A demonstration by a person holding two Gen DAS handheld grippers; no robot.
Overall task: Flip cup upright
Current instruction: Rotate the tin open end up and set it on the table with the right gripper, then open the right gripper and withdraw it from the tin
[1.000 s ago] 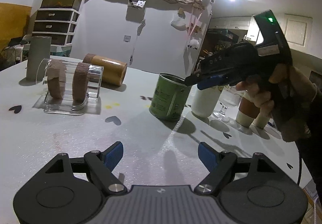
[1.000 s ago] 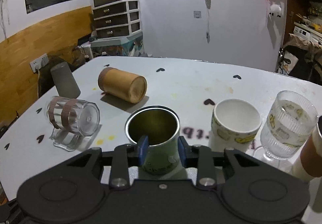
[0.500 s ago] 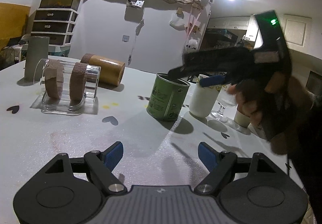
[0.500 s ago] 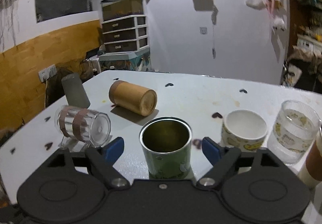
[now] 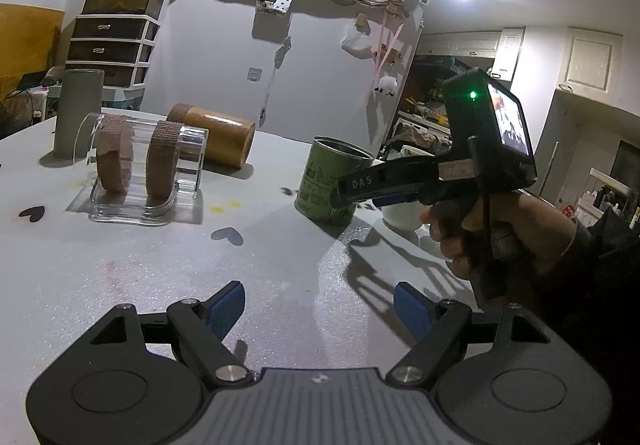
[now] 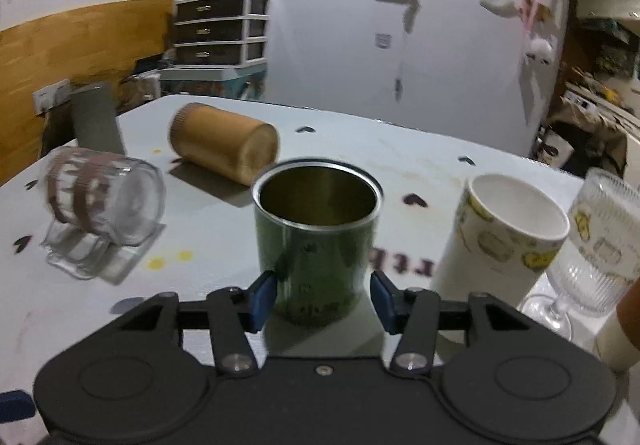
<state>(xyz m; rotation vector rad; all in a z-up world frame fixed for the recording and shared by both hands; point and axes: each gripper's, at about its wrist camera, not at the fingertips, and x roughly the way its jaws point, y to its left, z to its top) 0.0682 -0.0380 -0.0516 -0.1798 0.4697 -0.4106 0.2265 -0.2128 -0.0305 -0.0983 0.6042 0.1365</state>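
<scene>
A green metal cup [image 6: 316,241] stands upright on the white table [image 6: 420,173], mouth up; it also shows in the left wrist view [image 5: 330,181]. My right gripper [image 6: 322,299] is open, its blue pads either side of the cup's base, not pressing it. In the left wrist view the right gripper's body [image 5: 432,177] hangs just right of the cup. My left gripper [image 5: 320,305] is open and empty over bare table near the front. A clear glass mug [image 6: 104,201] with brown bands and a tan cylinder cup [image 6: 224,147] lie on their sides.
A grey tumbler [image 6: 98,117] stands mouth down at the far left. A white patterned cup [image 6: 504,245] and a ribbed stemmed glass [image 6: 596,241] stand upright right of the green cup. Another cup [image 6: 624,325] sits at the right edge.
My right gripper let go of the green cup's rim, opened, and dropped lower, so its pads now flank the cup's base. The cup stays upright. The left gripper stayed put.
</scene>
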